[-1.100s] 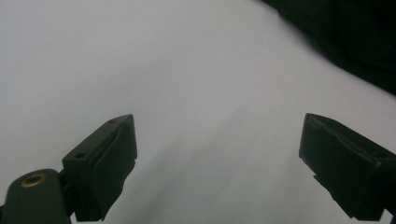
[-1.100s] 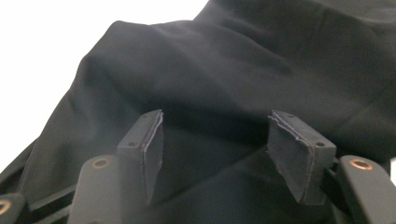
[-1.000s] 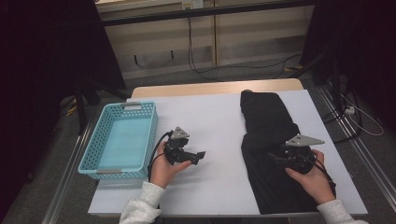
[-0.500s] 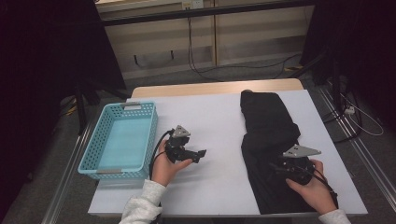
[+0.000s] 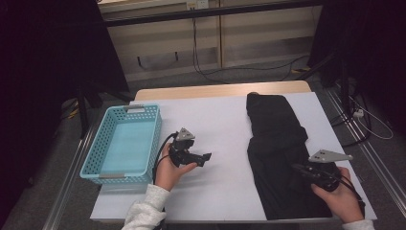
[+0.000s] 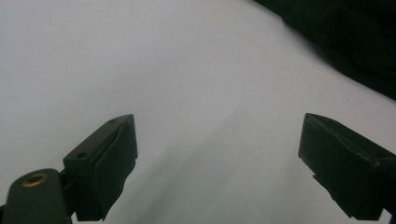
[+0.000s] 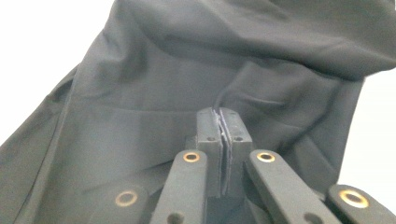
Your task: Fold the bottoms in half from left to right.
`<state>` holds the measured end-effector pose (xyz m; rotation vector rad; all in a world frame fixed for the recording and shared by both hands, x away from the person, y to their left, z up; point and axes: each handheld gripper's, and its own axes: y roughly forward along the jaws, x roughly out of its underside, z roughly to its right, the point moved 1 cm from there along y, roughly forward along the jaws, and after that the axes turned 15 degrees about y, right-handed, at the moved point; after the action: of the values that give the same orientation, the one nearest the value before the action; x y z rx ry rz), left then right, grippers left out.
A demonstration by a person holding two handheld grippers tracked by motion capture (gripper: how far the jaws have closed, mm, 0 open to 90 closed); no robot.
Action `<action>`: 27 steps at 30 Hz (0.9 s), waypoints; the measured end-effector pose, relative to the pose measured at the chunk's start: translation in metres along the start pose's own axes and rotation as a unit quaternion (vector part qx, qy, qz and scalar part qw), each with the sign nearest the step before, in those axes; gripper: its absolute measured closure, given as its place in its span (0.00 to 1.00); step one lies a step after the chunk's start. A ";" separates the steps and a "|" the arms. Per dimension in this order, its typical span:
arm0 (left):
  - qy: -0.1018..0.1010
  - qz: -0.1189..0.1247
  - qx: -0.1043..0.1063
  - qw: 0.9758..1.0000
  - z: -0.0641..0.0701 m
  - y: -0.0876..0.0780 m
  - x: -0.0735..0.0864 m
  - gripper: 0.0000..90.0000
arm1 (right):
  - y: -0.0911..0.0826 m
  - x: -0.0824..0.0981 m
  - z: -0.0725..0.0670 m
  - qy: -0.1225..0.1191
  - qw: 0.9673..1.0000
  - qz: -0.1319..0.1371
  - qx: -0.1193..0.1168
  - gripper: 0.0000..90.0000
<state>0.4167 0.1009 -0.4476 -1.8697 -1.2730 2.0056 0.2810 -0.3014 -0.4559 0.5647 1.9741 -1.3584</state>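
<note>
Your right gripper (image 7: 223, 128), jaws just closed, pinches the black fabric garment (image 5: 277, 143); lift slowly toward 12 o'clock, left gripper (image 5: 203, 158) spread wide

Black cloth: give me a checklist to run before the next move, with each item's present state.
1. Right gripper shut on the black cloth, a fold pinched between its pads: ok.
2. Its jaws have just been closing; firmness of hold: cannot tell.
3. Left gripper open, nothing between its jaws: ok.
4. Left gripper off the cloth, over the bare white table cover: ok.
5. Blue basket ready, nothing in it: ok.
</note>
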 end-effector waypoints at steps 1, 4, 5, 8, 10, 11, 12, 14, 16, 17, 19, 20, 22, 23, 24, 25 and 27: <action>-0.001 0.000 0.000 1.000 0.000 0.000 0.000 0.13 | -0.003 0.001 0.002 0.003 1.000 0.003 0.001 0.98; 0.001 0.000 0.001 1.000 0.001 0.000 -0.001 0.13 | -0.011 0.004 0.009 0.009 1.000 0.003 0.005 0.98; -0.001 0.001 0.002 1.000 0.001 0.000 -0.001 0.13 | -0.012 0.005 0.012 0.013 1.000 0.002 0.005 0.98; -0.002 0.002 0.002 1.000 0.001 0.000 -0.001 0.13 | -0.018 0.008 0.018 0.023 1.000 0.003 0.007 0.99; -0.001 0.001 0.003 1.000 0.001 0.000 -0.001 0.13 | -0.023 0.009 0.021 0.026 1.000 0.004 0.011 0.99; 0.000 0.001 0.002 1.000 0.001 0.000 0.000 0.13 | -0.025 0.011 0.022 0.025 1.000 0.004 0.010 0.99; -0.001 0.000 0.002 1.000 0.001 0.000 0.000 0.13 | -0.027 0.012 0.022 0.026 1.000 0.002 0.012 0.99; -0.003 0.002 0.000 1.000 0.001 -0.001 0.000 0.13 | -0.030 0.016 0.023 0.027 1.000 -0.003 0.012 0.99; -0.003 -0.001 0.002 1.000 0.001 -0.001 0.000 0.13 | -0.031 0.020 0.024 0.023 1.000 -0.012 0.011 0.99; -0.001 -0.001 0.002 1.000 0.001 -0.001 0.001 0.13 | -0.030 0.022 0.024 0.019 1.000 -0.018 0.011 0.98; -0.001 -0.004 0.003 1.000 0.001 -0.001 0.001 0.13 | -0.028 0.022 0.023 0.017 1.000 -0.017 0.015 0.90; -0.002 -0.002 0.000 1.000 0.002 -0.001 0.002 0.13 | -0.027 0.021 0.023 0.017 1.000 -0.009 0.022 0.83; 0.002 -0.004 0.000 1.000 0.002 -0.001 0.002 0.13 | -0.023 0.016 0.022 0.020 0.999 0.000 0.029 0.76; 0.001 -0.006 0.001 1.000 0.002 -0.001 0.002 0.13 | -0.020 0.012 0.021 0.021 0.999 0.004 0.034 0.73; 0.002 -0.007 0.001 1.000 0.002 0.000 0.002 0.13 | -0.017 0.009 0.021 0.020 0.999 0.008 0.037 0.73; 0.000 -0.009 0.003 1.000 0.003 0.000 0.003 0.13 | -0.013 0.006 0.021 0.019 0.999 0.009 0.039 0.73; 0.001 -0.008 0.001 1.000 0.003 0.000 0.004 0.13 | -0.004 0.004 0.019 0.021 0.999 0.001 0.034 0.75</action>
<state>0.4138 0.1016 -0.4508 -1.8549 -1.2818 1.9944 0.2811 -0.3210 -0.4605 0.6311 1.9659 -1.4270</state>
